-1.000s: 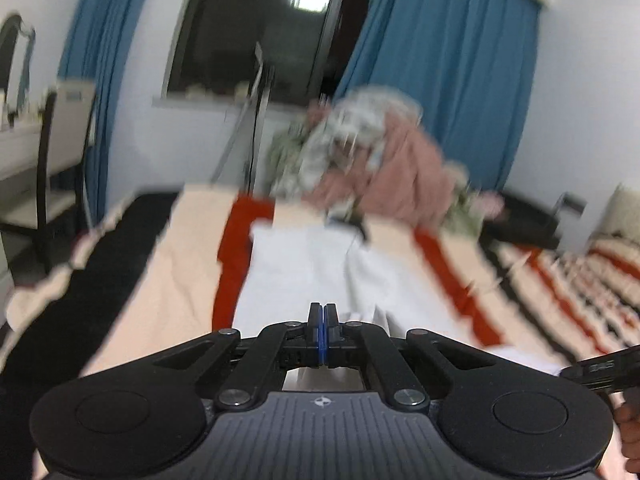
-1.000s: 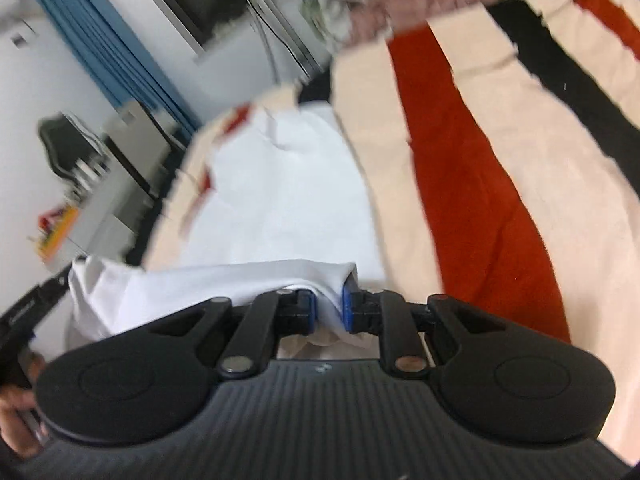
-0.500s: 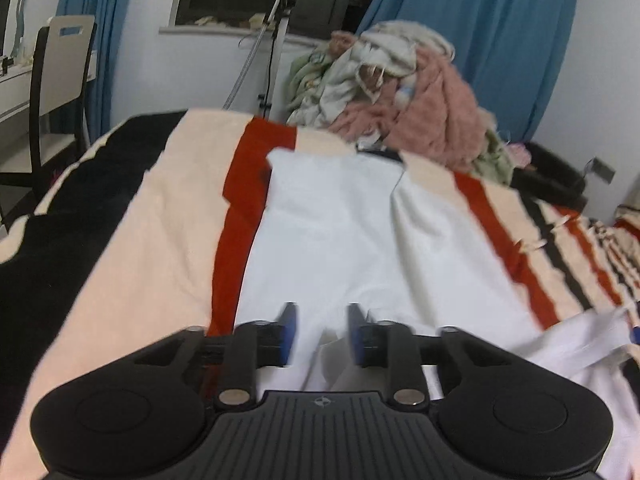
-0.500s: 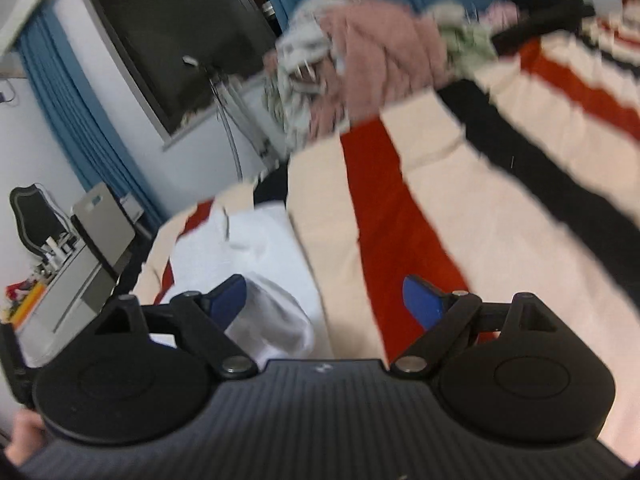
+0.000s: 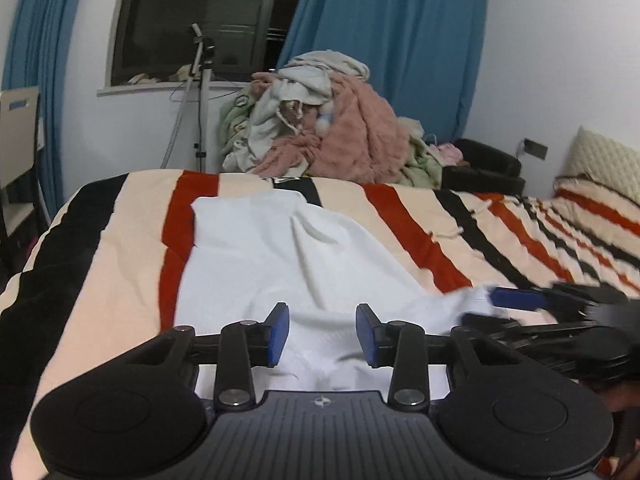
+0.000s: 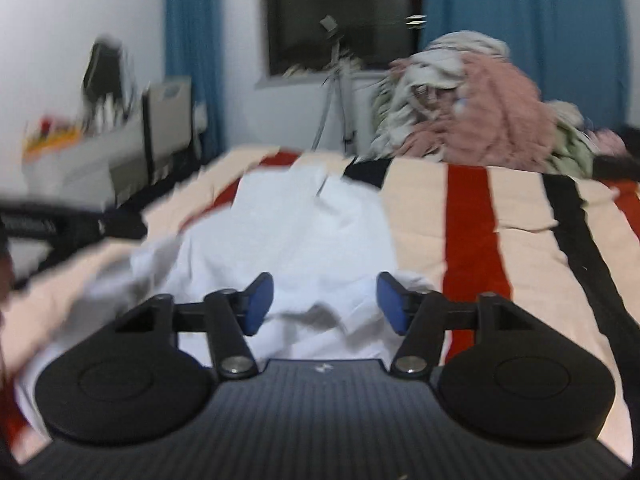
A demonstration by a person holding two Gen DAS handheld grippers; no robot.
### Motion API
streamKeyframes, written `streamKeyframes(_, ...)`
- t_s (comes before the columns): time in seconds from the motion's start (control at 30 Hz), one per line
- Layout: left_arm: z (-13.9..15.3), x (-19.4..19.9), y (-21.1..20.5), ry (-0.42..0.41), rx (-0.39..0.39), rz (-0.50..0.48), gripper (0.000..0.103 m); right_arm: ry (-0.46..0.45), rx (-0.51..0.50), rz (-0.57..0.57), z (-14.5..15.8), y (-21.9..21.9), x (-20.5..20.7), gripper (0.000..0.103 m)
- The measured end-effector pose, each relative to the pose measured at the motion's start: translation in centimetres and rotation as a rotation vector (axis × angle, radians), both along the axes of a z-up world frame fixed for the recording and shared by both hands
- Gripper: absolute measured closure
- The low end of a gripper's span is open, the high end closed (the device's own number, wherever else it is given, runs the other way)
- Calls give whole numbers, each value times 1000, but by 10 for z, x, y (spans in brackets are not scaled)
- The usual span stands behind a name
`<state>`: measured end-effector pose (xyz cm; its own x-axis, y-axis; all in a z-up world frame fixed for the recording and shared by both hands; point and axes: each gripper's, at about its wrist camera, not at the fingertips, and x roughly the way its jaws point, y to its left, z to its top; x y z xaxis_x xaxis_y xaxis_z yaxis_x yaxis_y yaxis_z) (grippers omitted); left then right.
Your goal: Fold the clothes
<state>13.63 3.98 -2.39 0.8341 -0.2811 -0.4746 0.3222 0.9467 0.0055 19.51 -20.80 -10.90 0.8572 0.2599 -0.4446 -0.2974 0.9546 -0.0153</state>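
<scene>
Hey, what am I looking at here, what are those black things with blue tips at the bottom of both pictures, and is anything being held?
Those are two hand-held grippers; a person carries one in each hand, each with a camera looking forward along its fingers. One picture is from the left gripper, the other from the right gripper. Both have their blue-padded jaws apart and hold nothing. Beneath them a white garment lies spread on a bed covered by a cream blanket with red and black stripes. In the left view the right gripper also appears from the side, by the garment's near right corner. Beyond the bed's far end is a heap of pink and pale clothes, before blue curtains and a dark window.
</scene>
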Motion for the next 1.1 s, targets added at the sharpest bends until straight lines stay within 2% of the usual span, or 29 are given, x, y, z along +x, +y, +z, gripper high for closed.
streamKeyframes(0.07,-7,-2,-8,-4,32,-12,69,-2,-145,-4,-13,13,4,46)
streamKeyframes(0.13,-13,-4,-17,-7,64,-24,70,5,-212,-23,-23,14,7,60)
streamKeyframes(0.17,-17,-5,-21,-9,80,-30,69,20,-198,-39,-25,9,9,76)
streamKeyframes(0.2,-20,-5,-25,-11,96,-36,69,31,-166,-60,-25,3,11,82)
streamKeyframes(0.27,-27,-7,-34,-14,128,-48,69,18,-86,-87,-19,-8,12,86)
streamKeyframes(0.4,-40,-11,-51,-22,192,-72,64,-70,40,-122,2,-23,2,91)
streamKeyframes(0.53,-49,-15,-63,-57,271,-79,58,-111,184,-127,20,-38,-7,92)
streamKeyframes(0.7,-61,-11,-78,-77,364,-37,58,-138,283,-109,33,-46,-17,93)
streamKeyframes(0.77,-66,-6,-82,-80,390,-1,63,-145,299,-98,36,-47,-21,93)
streamKeyframes(0.8,-66,-4,-81,-80,388,19,74,-148,298,-96,37,-47,-23,93)
streamKeyframes(0.83,-66,-2,-81,-81,385,38,96,-150,296,-97,37,-47,-25,93)
streamKeyframes(0.9,-59,-2,-73,-100,349,69,98,-142,288,-118,34,-49,-25,93)
streamKeyframes(0.97,-41,-9,-61,-130,266,84,98,-115,289,-154,30,-54,-22,93)
streamKeyframes(1.0,-31,-13,-55,-139,216,84,98,-95,293,-173,28,-56,-20,93)
streamKeyframes(1.1,8,-37,-31,-168,4,57,98,-12,318,-202,18,-65,-14,91)
